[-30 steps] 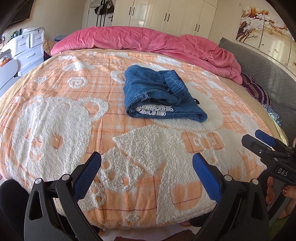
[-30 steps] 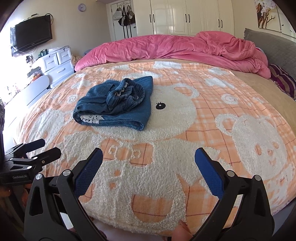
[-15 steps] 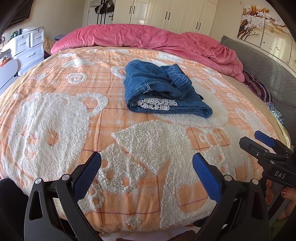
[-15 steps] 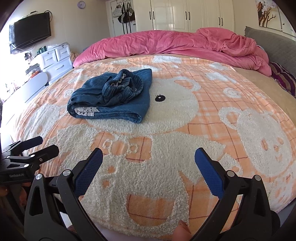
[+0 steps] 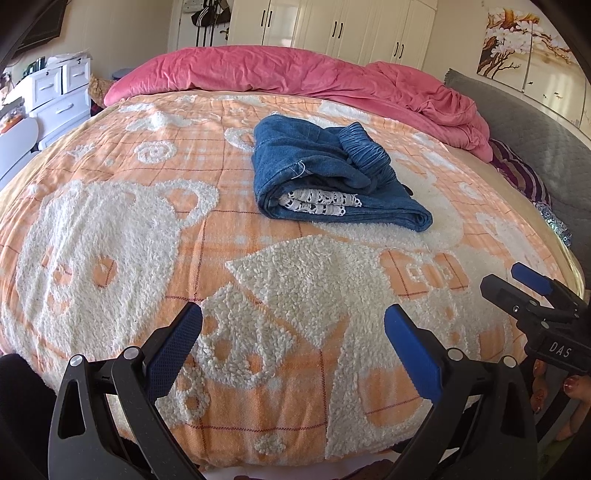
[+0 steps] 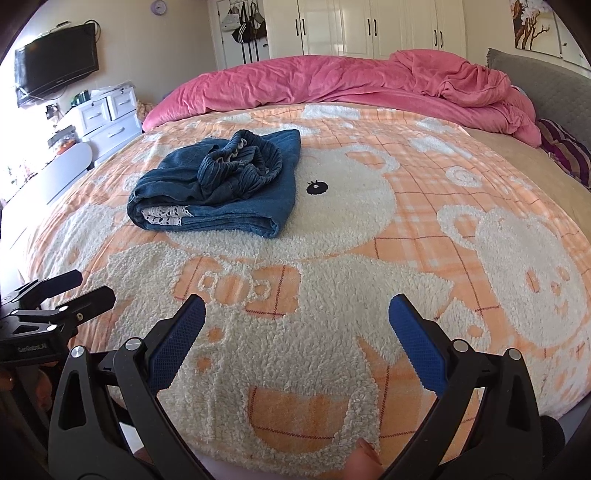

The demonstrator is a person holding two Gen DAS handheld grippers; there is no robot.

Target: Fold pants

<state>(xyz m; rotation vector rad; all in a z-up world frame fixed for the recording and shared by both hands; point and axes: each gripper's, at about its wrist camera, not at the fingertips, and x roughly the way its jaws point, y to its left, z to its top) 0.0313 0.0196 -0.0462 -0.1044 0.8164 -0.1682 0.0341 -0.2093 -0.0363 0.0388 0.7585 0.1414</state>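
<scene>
Two grippers, left gripper (image 5: 293,325) and right gripper (image 6: 297,315), are held spread and empty; folded pants (image 5: 328,173) are laid on the blanket (image 5: 110,229).

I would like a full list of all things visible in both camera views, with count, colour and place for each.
pants: one, blue denim with white lace trim, folded in a bundle on the blanket
blanket: one, orange with white bears, covering the bed
duvet: one, pink, bunched along the far side of the bed
striped cushion: one, purple, far right edge of the bed
headboard: one, grey, right side
wardrobe: one, white, back wall
drawer unit: one, white, left of the bed
television: one, black, left wall
clock: one, wall, top left
left gripper: blue fingers, open, empty
right gripper: blue fingers, open, empty
</scene>
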